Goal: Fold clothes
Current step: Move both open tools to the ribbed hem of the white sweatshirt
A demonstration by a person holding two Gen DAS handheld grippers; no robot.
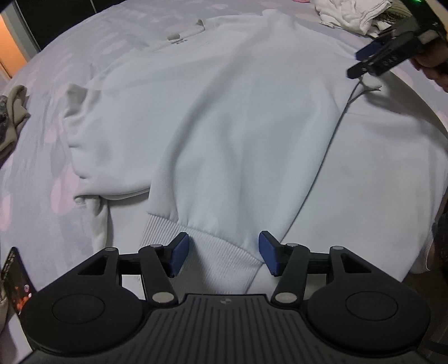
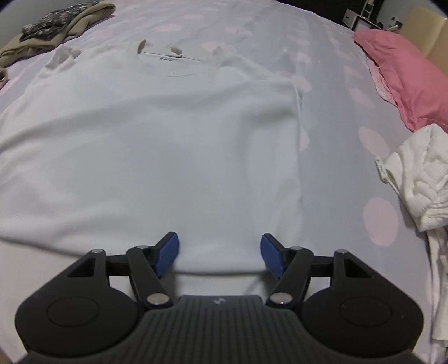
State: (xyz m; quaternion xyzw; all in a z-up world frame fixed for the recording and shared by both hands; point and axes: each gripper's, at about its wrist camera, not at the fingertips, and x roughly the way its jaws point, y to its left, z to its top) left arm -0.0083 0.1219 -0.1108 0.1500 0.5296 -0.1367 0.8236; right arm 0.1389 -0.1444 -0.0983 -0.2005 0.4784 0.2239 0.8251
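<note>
A white sweatshirt (image 1: 224, 117) lies spread flat on a bed (image 1: 42, 156) with a pale, pink-spotted sheet, its collar at the far side and its hem toward the cameras. One sleeve is folded across the body, so its ribbed cuff (image 1: 212, 252) lies near the hem.

The left tool (image 1: 223, 253) points steeply down over that cuff. Its blue pads (image 1: 179, 253) stand apart, one at each side of the ribbing, with the cuff between them; they are open and not pinching the cloth.

The right tool (image 2: 219, 253) hangs over the hem at the sweatshirt's other side, near its right edge. Its jaws are open too, with the hem's edge lying between the pads (image 2: 167, 253) and no grip on it. In the left wrist view this tool appears at the upper right, above the cloth.

Beside the sweatshirt lie a crumpled white garment (image 2: 422, 182) and a pink pillow (image 2: 403, 75) on the right, and a beige and dark heap (image 2: 53, 25) at the far left. A phone (image 1: 16, 280) lies at the bed's near left edge.
</note>
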